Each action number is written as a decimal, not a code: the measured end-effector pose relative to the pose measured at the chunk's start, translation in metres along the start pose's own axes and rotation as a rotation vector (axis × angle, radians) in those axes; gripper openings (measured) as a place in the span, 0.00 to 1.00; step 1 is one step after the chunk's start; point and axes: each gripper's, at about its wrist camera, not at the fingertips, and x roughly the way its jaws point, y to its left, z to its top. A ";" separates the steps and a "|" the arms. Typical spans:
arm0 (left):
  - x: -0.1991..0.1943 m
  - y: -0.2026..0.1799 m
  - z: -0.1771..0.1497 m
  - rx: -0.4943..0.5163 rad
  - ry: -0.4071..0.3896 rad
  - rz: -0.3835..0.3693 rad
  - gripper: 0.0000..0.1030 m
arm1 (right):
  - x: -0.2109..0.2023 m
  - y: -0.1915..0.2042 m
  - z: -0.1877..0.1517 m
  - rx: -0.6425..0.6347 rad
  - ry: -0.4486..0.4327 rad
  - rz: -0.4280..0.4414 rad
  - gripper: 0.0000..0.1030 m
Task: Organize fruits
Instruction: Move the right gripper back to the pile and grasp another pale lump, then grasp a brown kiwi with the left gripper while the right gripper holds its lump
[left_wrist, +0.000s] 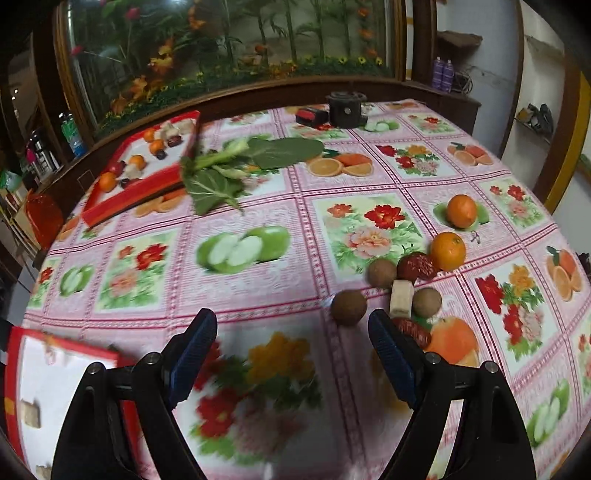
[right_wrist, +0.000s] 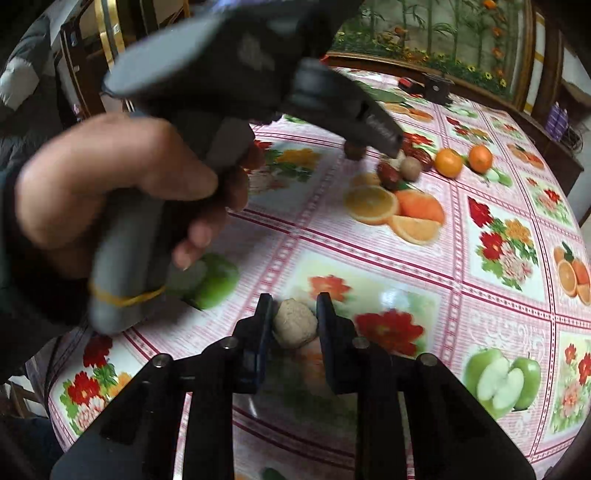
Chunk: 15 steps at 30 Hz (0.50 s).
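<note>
Printed oilcloth (left_wrist: 258, 295), glossy pink grid with flower and fruit panels, covers the whole bench; a dark wood rail (left_wrist: 258, 98) rims the far edge, with a glass case of fake flowers (left_wrist: 229, 40) behind.

Left gripper (left_wrist: 291, 354): blue-padded fingers spread wide apart, nothing between them, hovering over bare cloth. Broad open stretch ahead through the bench centre.

Fruit cluster sits just right of the left gripper's right finger: three round brown dull-skinned fruits (left_wrist: 348, 307), two wrinkled red dates (left_wrist: 417, 266), a pale squared chunk (left_wrist: 402, 297), all touching or nearly so. Two smooth oranges (left_wrist: 448, 250) lie beyond, one touching a date, the other apart.

Far left: red tray (left_wrist: 110, 210) with white floor, holding small oranges, dates, pale chunks. Leafy greens (left_wrist: 221, 173) lie against its right side. Second red tray (left_wrist: 62, 354) at near left corner, blurred, pale chunks inside. Black device (left_wrist: 345, 109) near far rail.

Right gripper (right_wrist: 294, 314): fingers closed on a walnut (right_wrist: 295, 323), beige, wrinkled, lumpy, held above the cloth near the bench's front edge. Open cloth to its right. To its left a hand (right_wrist: 110, 192) grips the grey handle (right_wrist: 129, 258) of the left gripper, yellow band round the base; motion-blurred.
</note>
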 end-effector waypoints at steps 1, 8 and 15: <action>0.007 -0.002 0.002 0.000 0.005 0.009 0.81 | 0.000 -0.005 -0.001 0.011 -0.002 0.014 0.25; 0.024 -0.009 0.002 -0.003 0.004 -0.003 0.73 | 0.001 -0.015 -0.002 0.043 -0.014 0.077 0.25; 0.018 -0.019 0.001 0.015 0.001 -0.060 0.23 | 0.000 -0.019 -0.002 0.051 -0.018 0.074 0.25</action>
